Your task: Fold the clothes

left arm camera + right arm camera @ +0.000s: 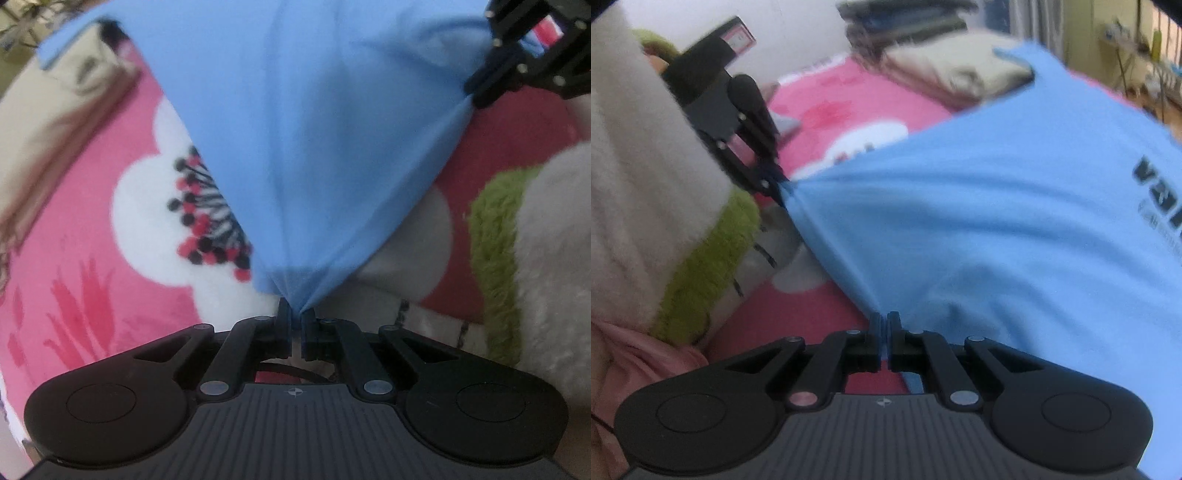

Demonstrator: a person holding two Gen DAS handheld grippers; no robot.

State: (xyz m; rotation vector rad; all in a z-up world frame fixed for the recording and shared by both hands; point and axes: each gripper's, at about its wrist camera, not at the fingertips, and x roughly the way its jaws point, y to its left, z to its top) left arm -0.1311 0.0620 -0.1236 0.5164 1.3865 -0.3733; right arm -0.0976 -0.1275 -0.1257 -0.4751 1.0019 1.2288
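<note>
Left wrist view, one blue shirt [314, 129], two clamped grippers, left gripper [295, 314], right gripper [884, 321]

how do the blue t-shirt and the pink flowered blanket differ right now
The blue t-shirt is plain light blue with dark lettering at one side; the pink blanket carries a big white flower print. The t-shirt hangs lifted and stretched between the left gripper and the right gripper, both shut on its edge; the blanket lies spread flat underneath. Both are soft fabric.

One blue shirt [997, 221], two grippers, one pink blanket [74, 240].
</note>
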